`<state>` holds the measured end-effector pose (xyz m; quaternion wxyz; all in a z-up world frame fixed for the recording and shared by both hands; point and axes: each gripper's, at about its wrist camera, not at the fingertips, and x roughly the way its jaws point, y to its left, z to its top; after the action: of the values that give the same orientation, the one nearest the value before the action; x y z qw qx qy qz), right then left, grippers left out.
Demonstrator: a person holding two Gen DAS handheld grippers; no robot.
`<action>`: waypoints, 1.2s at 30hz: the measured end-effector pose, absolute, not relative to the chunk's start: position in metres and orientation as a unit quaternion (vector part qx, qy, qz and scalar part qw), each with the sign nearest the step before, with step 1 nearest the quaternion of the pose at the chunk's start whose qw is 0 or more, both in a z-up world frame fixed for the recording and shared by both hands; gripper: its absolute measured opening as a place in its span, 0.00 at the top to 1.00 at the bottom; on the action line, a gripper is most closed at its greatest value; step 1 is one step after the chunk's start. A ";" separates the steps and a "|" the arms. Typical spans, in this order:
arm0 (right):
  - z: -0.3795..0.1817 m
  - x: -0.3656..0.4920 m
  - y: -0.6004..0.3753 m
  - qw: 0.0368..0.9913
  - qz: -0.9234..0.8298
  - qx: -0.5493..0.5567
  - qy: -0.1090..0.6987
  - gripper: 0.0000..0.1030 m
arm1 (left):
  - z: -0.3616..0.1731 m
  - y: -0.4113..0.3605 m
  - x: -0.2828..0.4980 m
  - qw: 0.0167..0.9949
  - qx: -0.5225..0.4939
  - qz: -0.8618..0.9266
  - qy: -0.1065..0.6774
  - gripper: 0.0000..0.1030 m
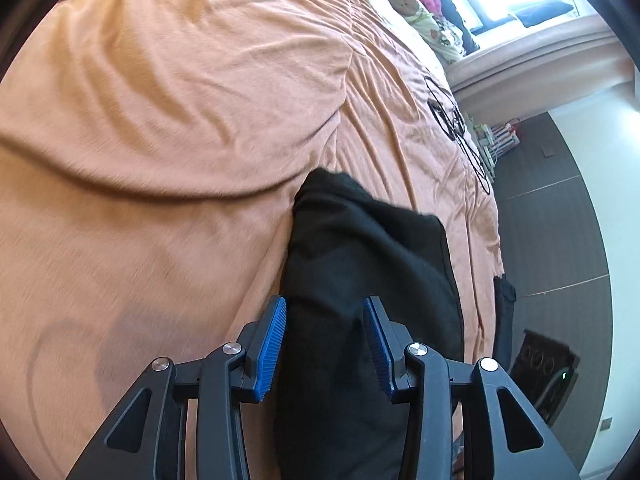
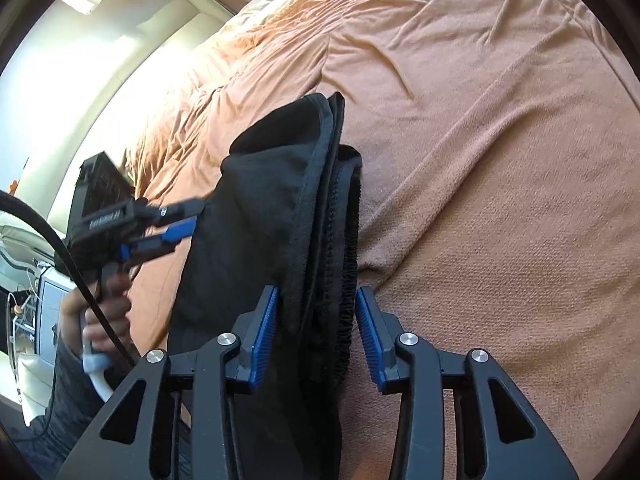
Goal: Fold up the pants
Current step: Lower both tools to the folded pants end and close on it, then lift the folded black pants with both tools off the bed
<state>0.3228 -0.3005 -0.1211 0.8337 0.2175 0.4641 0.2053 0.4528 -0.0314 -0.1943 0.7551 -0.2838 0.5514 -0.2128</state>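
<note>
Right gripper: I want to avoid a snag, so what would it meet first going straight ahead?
Probably the black pants between the right gripper fingers, then the orange bedspread beyond; depth is unclear.

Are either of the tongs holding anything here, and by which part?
Both sets of tongs, left and right, straddle the black pants, the right at the waistband end. The pads stand apart, so whether either grips cannot be told.

Both views are taken close above the bed [image 1: 160, 160], looking forward along each claw. The black pants [image 1: 360, 260] are shared, and the left claw [image 2: 192, 216] is seen from the right view.
</note>
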 end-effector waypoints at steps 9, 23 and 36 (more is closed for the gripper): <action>-0.128 0.323 -0.303 0.830 0.204 0.222 0.469 0.64 | -0.200 -0.043 0.494 0.750 -0.295 -0.211 0.553 0.61; -0.133 0.317 -0.301 0.830 0.199 0.228 0.468 0.64 | -0.195 -0.042 0.540 0.782 -0.274 -0.173 0.532 0.93; -0.120 0.322 -0.318 0.840 0.202 0.246 0.440 0.49 | -0.194 -0.027 0.506 0.761 -0.277 -0.195 0.554 0.54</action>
<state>0.3216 -0.3179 -0.1202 0.8399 0.2457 0.4396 0.2025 0.5058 -0.0272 -0.1942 0.7606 -0.2774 0.5536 -0.1954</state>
